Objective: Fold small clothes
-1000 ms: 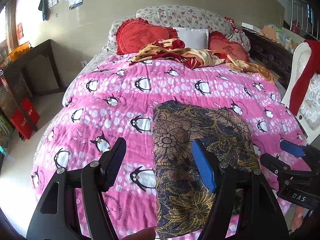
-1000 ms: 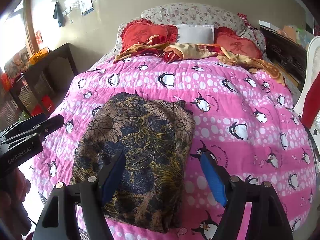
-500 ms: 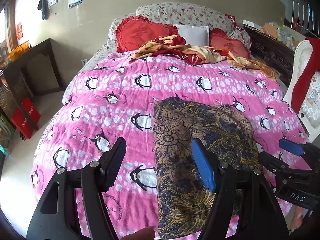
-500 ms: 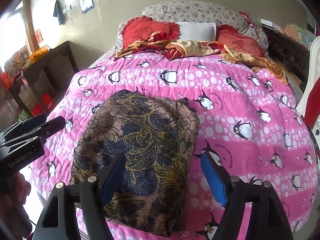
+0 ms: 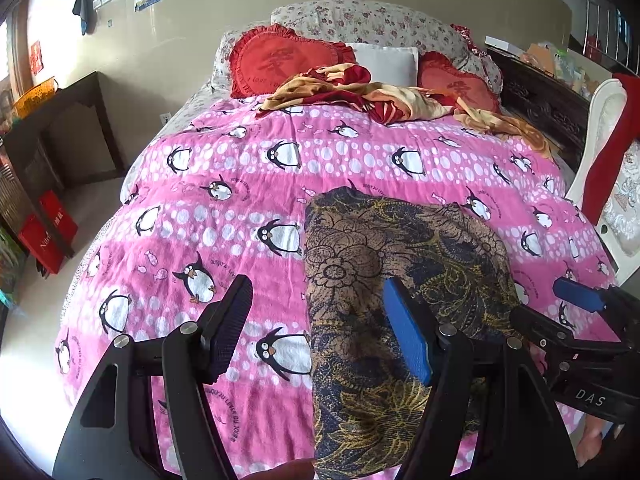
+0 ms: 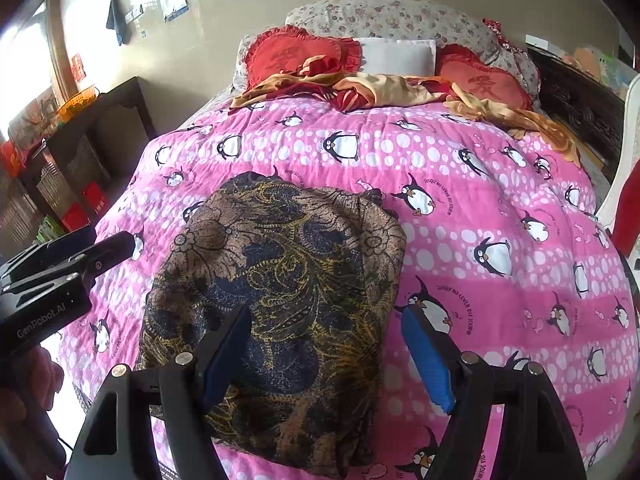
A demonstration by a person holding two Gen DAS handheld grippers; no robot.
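Observation:
A brown, navy and gold floral garment [image 5: 384, 304] lies folded flat on the pink penguin bedspread [image 5: 240, 184], near the bed's front edge; it also shows in the right wrist view [image 6: 288, 292]. My left gripper [image 5: 320, 332] is open and empty, held above the garment's left edge. My right gripper [image 6: 328, 356] is open and empty, held above the garment's right front part. Each gripper shows in the other's view, the right one [image 5: 576, 320] at the right and the left one [image 6: 68, 268] at the left.
Red heart cushions [image 5: 280, 60], a white pillow [image 5: 384, 62] and a crumpled red and yellow cloth [image 5: 360, 92] lie at the head of the bed. A dark desk [image 5: 52, 128] stands left, a dark cabinet [image 5: 548, 96] and a white chair [image 5: 600, 152] right.
Both grippers have drifted slightly back and up from the bed, still open. The folded garment has not moved.

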